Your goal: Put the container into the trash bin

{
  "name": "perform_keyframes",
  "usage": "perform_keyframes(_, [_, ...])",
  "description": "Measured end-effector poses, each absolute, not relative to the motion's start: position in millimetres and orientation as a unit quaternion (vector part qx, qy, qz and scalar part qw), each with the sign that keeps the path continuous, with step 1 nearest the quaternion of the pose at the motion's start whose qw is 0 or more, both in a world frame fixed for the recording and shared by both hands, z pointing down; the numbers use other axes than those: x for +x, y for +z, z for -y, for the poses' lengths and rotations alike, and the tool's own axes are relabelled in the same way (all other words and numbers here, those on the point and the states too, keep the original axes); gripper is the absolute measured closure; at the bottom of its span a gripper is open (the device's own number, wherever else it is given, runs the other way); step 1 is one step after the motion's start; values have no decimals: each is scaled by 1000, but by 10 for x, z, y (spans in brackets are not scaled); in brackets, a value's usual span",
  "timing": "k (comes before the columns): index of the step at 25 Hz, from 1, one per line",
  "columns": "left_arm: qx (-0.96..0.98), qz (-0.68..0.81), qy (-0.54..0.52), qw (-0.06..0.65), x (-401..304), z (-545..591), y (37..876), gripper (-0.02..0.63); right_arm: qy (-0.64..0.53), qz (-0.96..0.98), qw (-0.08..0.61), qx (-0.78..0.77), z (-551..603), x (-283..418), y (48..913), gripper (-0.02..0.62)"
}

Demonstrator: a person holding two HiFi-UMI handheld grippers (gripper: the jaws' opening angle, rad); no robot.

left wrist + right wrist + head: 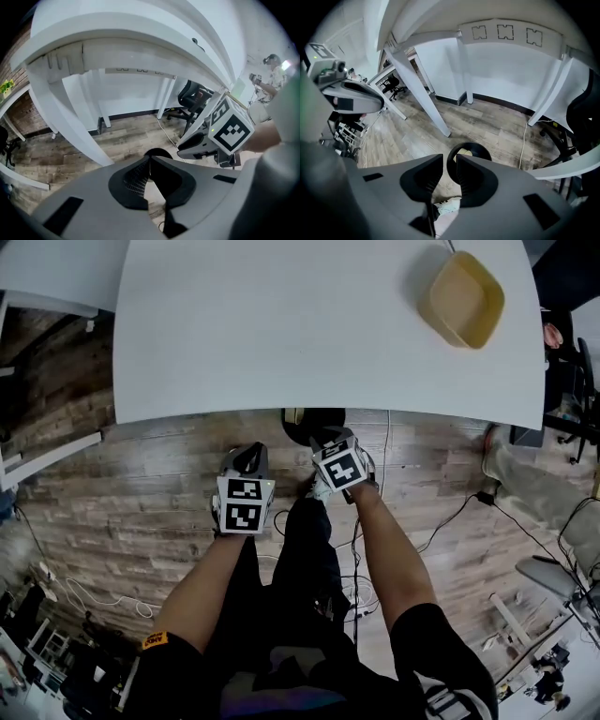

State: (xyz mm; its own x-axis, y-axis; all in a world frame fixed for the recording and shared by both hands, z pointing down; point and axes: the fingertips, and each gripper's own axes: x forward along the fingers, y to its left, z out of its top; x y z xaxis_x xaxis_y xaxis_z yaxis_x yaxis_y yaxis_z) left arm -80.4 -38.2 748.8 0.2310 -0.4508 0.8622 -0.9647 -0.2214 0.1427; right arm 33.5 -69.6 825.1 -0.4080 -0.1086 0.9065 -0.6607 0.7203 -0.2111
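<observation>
Up on the white table (281, 324), near its far right corner, sits the tan container (461, 298), well apart from both my grippers. I'm holding those low, off the table's near edge, over the wood floor (141, 493). My left gripper (149, 159) has its jaw tips closed against each other, empty. My right gripper (448, 161) shows just a narrow gap, also empty. The round black trash bin (483, 149) stands on the floor just past my right jaws, with something pale inside.
</observation>
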Motion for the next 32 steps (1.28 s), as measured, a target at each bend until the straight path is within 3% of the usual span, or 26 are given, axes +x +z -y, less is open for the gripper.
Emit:
perform_keyframes(21, [745,491,308,331,-520,321,5734,597,292,803,379,356,375,408,5737,538])
perform_keyframes(32, [803,473,241,270,-129,454,4589,598,248,816,302,425,439,674,4529,548])
